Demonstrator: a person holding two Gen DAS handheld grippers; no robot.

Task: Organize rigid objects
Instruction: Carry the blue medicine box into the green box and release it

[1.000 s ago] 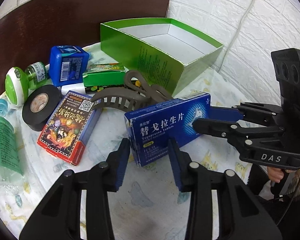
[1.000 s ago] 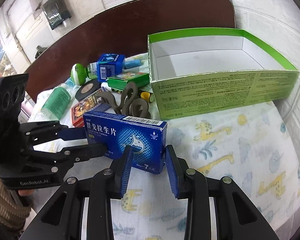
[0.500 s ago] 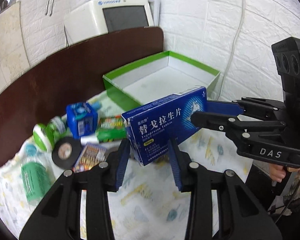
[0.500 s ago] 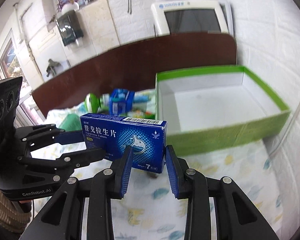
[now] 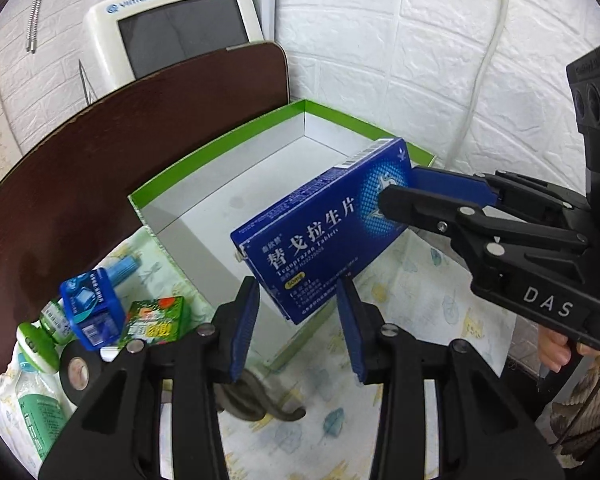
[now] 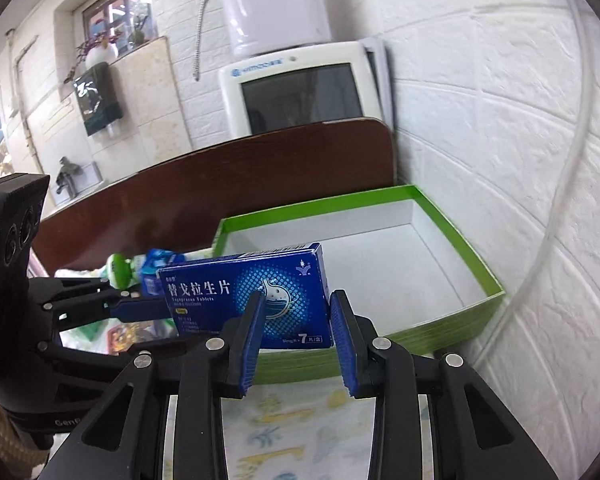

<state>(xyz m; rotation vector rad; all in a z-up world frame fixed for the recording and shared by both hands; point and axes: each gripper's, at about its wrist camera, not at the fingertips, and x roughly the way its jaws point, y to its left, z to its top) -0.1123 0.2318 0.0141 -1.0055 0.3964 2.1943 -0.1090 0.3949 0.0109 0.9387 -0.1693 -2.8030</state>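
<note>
Blue medicine box (image 5: pixel 324 228) is held over the green tray (image 5: pixel 220 184), clamped at either end by left tongs (image 5: pixel 296 320) and right tongs (image 6: pixel 298 330). Lowering inside the tray, then release, is judged to be called for next.

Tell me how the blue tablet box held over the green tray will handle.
The blue tablet box looks like thin, light card. Held at both ends, it shows no sag, so probably stiff enough. Its flat faces should land in the green tray without rolling.

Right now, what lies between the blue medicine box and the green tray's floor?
Nothing: in the left wrist view the blue medicine box hangs over the green tray's bare white floor.
</note>
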